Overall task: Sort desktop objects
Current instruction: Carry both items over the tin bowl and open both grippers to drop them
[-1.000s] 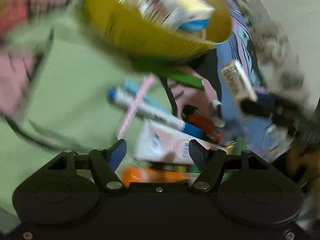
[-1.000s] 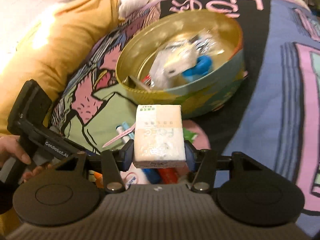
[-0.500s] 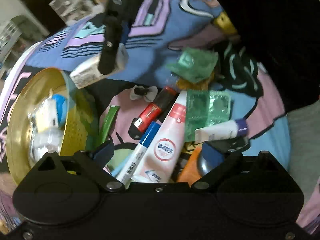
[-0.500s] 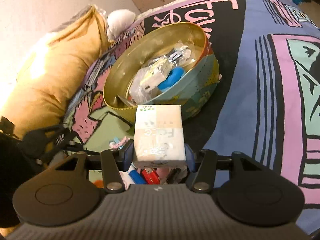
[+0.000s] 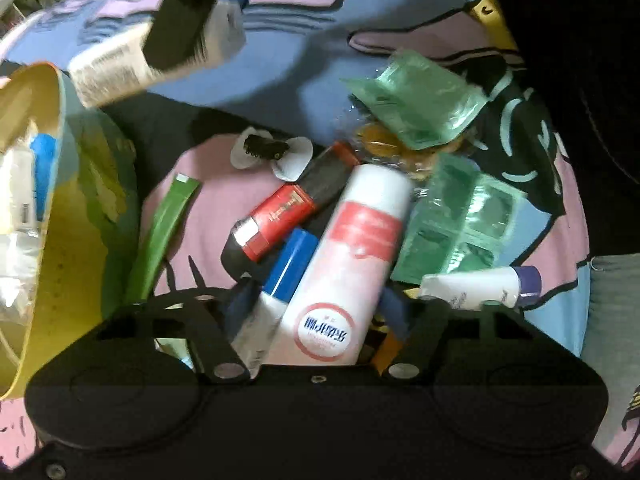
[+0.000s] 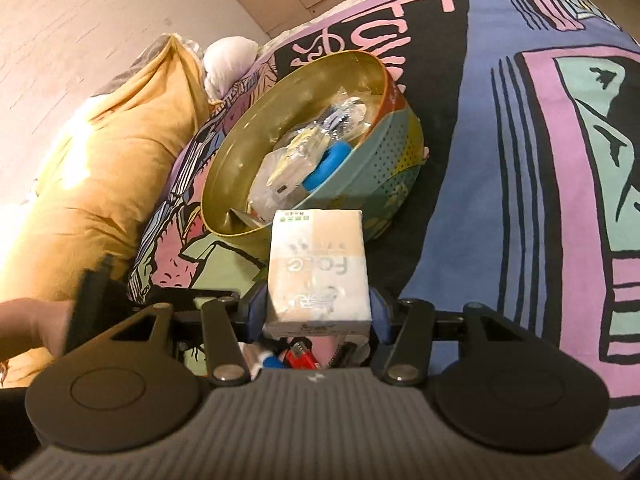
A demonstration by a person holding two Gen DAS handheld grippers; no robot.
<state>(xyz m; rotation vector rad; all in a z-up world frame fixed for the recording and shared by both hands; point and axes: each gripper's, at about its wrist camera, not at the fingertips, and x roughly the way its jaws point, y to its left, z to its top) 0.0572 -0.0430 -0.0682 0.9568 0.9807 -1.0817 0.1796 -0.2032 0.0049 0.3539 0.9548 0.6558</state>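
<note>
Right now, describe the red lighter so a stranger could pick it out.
Start at the round gold tin on the patterned blanket. Beside it lies a pile of tubes and packets. The lighter lies against the big pink-and-white tube: red body, black ends.

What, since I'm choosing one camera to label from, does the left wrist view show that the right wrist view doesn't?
Only the left wrist view: the green sachets, hair clip, green tube, purple-capped tube and most of the pink tube.
Only the right wrist view: the yellow pillow, the wall and a hand.
Both: the tin, the tissue pack held in the right claw, the red lighter and the patterned blanket.
</note>
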